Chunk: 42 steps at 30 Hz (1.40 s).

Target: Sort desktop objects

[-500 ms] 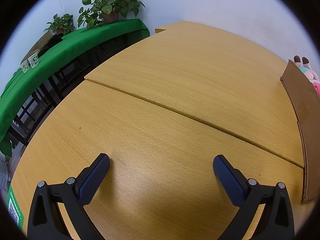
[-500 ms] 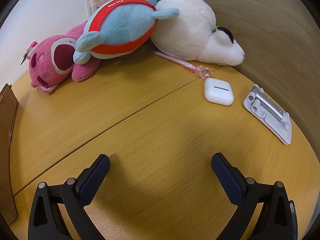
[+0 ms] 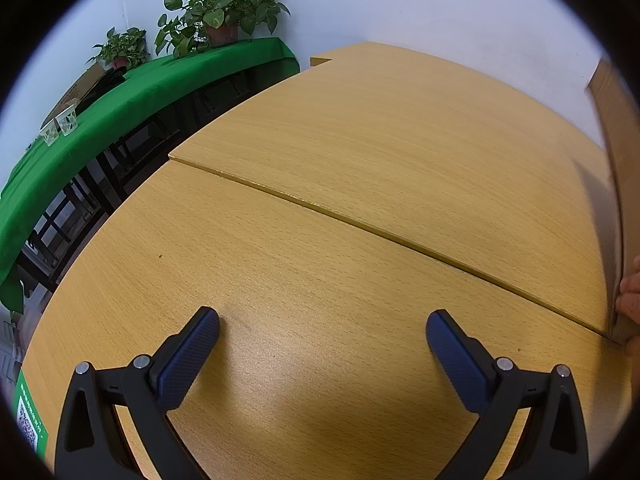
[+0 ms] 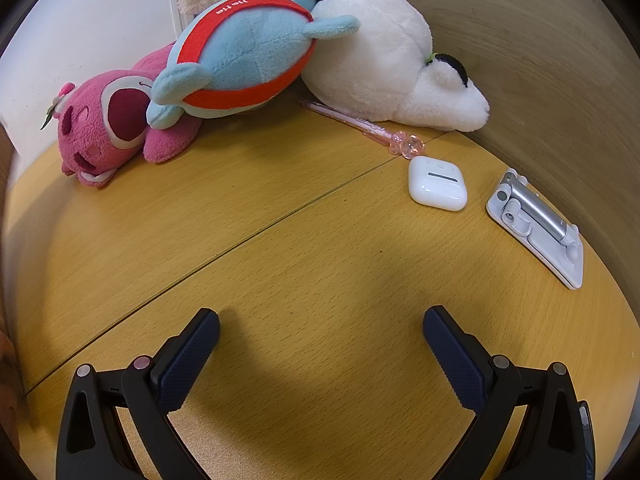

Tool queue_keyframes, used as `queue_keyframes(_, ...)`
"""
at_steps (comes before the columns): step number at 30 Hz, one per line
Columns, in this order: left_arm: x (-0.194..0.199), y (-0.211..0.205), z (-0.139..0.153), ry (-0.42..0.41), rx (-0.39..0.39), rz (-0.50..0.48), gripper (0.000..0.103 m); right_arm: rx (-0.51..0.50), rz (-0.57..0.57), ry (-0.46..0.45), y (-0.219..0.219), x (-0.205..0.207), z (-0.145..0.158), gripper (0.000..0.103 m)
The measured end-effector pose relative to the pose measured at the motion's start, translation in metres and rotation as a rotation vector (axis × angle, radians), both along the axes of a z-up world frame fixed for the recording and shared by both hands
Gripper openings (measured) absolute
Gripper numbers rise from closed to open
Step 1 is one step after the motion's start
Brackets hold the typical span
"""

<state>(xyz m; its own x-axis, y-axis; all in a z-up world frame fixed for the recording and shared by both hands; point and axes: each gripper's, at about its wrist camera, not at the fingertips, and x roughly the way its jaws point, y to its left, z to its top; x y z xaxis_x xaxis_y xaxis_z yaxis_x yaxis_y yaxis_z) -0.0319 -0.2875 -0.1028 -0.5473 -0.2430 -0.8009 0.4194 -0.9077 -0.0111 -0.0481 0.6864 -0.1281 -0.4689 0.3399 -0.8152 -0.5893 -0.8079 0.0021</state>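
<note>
In the right wrist view a pink plush bear [image 4: 104,128], a blue-and-red plush [image 4: 244,56] and a white plush [image 4: 384,64] lie piled at the back of the wooden desk [image 4: 240,216]. In front of them lie a pink pen [image 4: 360,124], a white earbud case [image 4: 437,184] and a white-and-silver folding stand [image 4: 534,226]. My right gripper [image 4: 321,336] hangs open over bare desk, well short of them. My left gripper [image 3: 322,338] is open over bare wood, nothing between its fingers.
A cardboard box [image 3: 616,184] stands at the right edge of the left wrist view, with a person's fingers [image 3: 631,296] on it. A green-covered table [image 3: 120,96] with potted plants [image 3: 224,8] lies beyond the desk's left edge. A seam [image 3: 360,220] crosses the desk.
The cardboard box has shifted toward the right edge in the left wrist view, and fingers now show on it. In the right wrist view the box has slid almost out at the left. Both grippers stay open.
</note>
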Motion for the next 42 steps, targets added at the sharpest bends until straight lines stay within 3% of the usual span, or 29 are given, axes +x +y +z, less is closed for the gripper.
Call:
queue_keyframes(35,0.000,0.000,0.001,-0.001,0.001,0.004,0.103,0.001,-0.001,0.000,-0.001,0.001,0.002,0.103)
queue_keyframes(38,0.000,-0.001,0.001,-0.001,0.001,0.005,0.103,0.001,-0.001,0.002,-0.026,0.018,0.013,0.103)
queue_keyframes(42,0.000,0.000,0.001,0.000,0.001,0.005,0.103,0.001,-0.001,0.002,-0.026,0.018,0.013,0.103)
